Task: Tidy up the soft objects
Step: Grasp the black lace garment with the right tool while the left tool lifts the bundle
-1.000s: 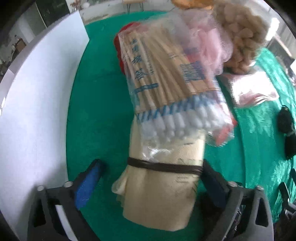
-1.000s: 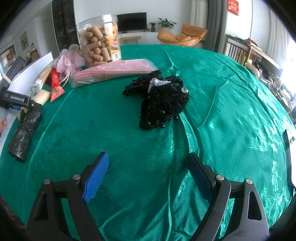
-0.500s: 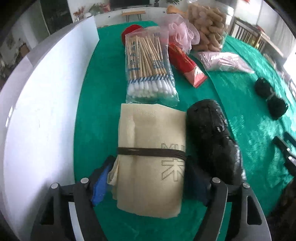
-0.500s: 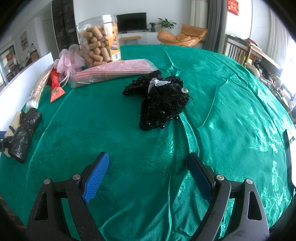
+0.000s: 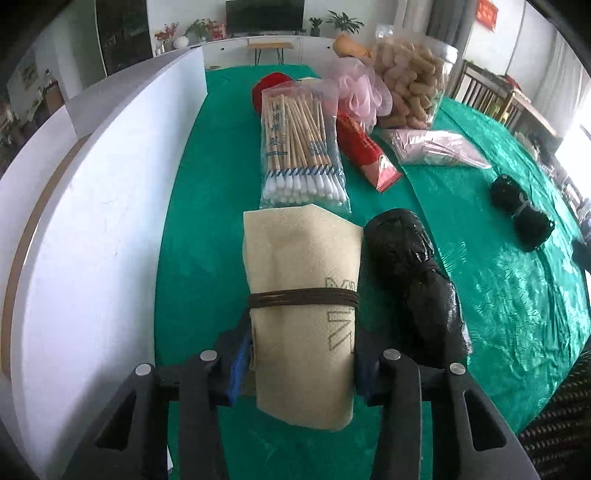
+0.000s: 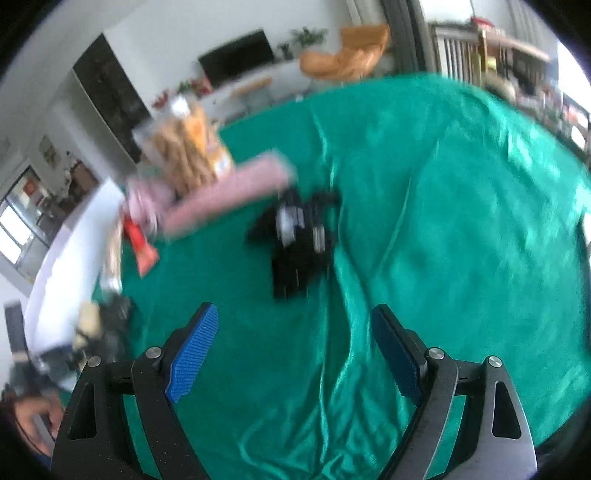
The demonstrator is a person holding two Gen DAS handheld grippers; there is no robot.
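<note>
Bright living room: white walls, dark television [image 5: 265, 14] on low white cabinet [image 5: 258, 40], orange armchair [image 6: 345, 55], potted plants [image 5: 343, 20].

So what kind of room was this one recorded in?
Most likely a home living room: a flat-screen TV on a low white cabinet, potted plants beside it, an orange armchair, and a table under a green cloth.

A table draped in green satin cloth [image 5: 517, 295] carries a tied beige cloth roll [image 5: 303, 280], black bag roll [image 5: 413, 273], cotton swabs [image 5: 299, 147], red packet [image 5: 365, 151], snack jar [image 5: 410, 81] and black lace bundle [image 5: 521, 218].
</note>
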